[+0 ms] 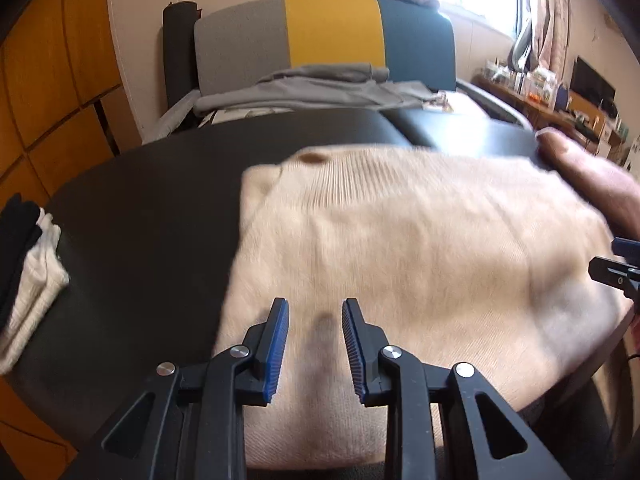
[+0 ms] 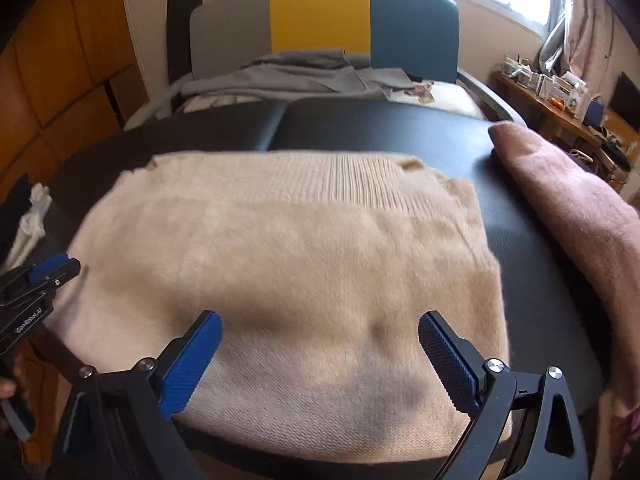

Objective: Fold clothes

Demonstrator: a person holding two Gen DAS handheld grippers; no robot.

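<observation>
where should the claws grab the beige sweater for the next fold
Probably the near edge of the beige sweater, one corner per claw, coming down from the near side of the black table. It lies flat, ribbed band at the far side, and the near edge hangs off the table toward the left claw and right claw, both open above it.

Cream sweater (image 2: pixel 280 248), ribbed at its collar, lies on a black bench (image 2: pixel 380 124); pink garment (image 2: pixel 568 200) alongside, and a grey, yellow and teal headboard (image 1: pixel 332 32) behind grey clothes (image 1: pixel 320 88).
</observation>
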